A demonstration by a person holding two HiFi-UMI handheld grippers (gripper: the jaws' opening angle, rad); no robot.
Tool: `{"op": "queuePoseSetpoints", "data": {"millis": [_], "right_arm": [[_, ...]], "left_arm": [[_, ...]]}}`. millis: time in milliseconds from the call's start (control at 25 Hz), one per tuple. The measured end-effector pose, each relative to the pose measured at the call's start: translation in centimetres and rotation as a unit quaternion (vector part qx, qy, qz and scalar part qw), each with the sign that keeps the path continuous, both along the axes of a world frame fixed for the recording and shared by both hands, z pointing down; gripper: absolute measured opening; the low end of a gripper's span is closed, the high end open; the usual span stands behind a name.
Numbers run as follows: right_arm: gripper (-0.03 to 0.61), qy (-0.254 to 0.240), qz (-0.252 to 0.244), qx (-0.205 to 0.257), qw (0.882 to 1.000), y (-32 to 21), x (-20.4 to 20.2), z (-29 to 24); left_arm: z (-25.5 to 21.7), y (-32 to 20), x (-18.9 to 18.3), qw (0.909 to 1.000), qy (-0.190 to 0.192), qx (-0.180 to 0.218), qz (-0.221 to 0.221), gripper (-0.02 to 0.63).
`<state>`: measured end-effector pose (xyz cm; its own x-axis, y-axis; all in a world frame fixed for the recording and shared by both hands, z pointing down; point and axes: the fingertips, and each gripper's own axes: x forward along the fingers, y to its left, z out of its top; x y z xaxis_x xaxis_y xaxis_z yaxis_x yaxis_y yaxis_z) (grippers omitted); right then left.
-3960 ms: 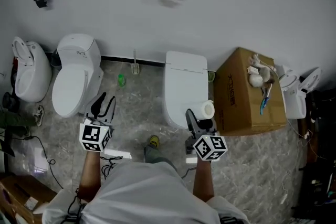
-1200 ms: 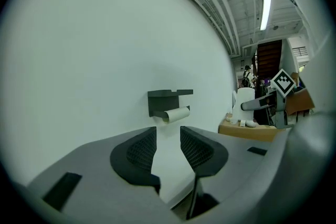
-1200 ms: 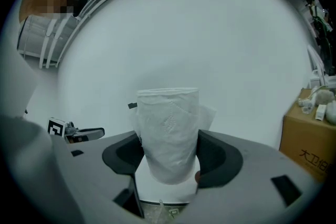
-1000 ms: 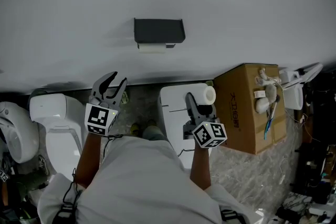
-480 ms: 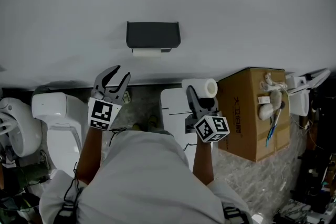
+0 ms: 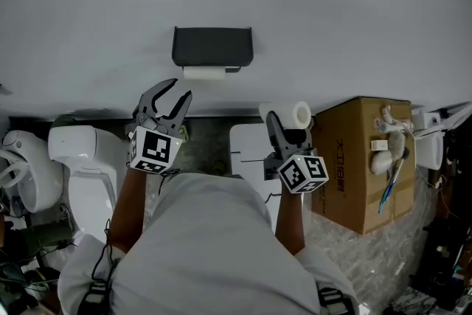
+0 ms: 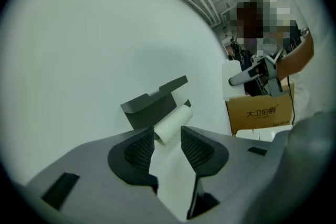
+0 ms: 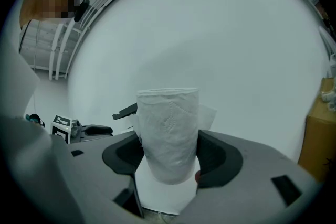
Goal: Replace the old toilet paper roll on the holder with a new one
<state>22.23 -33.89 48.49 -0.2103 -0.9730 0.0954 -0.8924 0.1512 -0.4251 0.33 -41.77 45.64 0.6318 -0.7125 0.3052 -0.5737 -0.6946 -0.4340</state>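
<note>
In the head view the work stands at the approach: the dark holder [image 6: 212, 46] hangs on the white wall [image 6: 346, 4] at the far side, and the old roll [image 6: 204, 73] sits under its hood, not yet taken off. The left gripper [image 6: 168, 101] is near it, just below and to the left. Its jaws are apart with nothing between them, and they have just been opening a little. The right gripper [image 6: 286, 127] is further right, clamped on the new roll [image 6: 285, 113], which lies crosswise above its jaws. Below the hands are a white toilet [image 6: 247, 147], a second toilet [image 6: 77, 155] at the left and a cardboard box [image 6: 361, 158] at the right. All are low and, as I judge it, clear of the path to the holder. In the left gripper view the old roll lines up in the gap between the ribbed pads [image 7: 137, 150] but is some way beyond them, untouched, with the holder's hood close over it. The next move should be to bring these jaws forward around the roll from below, close on it and draw it off. The hood leaves little room above, so coming in too high would strike it. In the right gripper view the new roll stands upright, pinched at its lower part between the jaws, with a loose corner of paper showing behind. It blocks most of that view, so the holder shows only as a dark edge at the left.
</note>
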Motion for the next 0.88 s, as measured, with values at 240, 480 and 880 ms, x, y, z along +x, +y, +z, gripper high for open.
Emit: {"op": "queuePoseSetpoints", "data": {"millis": [240,480,880], "right_arm": [[0.296,-0.022,-0.003,0.003,1.0,-0.5,0.5,0.6],[0.296,-0.033,-0.005,0.002,0.999,-0.3,1.0,1.3],[0.296,-0.043,0.002,-0.014,0.999,0.7,2.8,2.8]], "left_arm": [[0.3,-0.7,1.7,0.9978,-0.063,0.016,0.008,0.173],[0.8,-1.5,2.9,0.9932,-0.113,0.025,0.014,0.214],[2.2,-2.6,4.8,0.9758,-0.205,0.071,0.023,0.225]]}}
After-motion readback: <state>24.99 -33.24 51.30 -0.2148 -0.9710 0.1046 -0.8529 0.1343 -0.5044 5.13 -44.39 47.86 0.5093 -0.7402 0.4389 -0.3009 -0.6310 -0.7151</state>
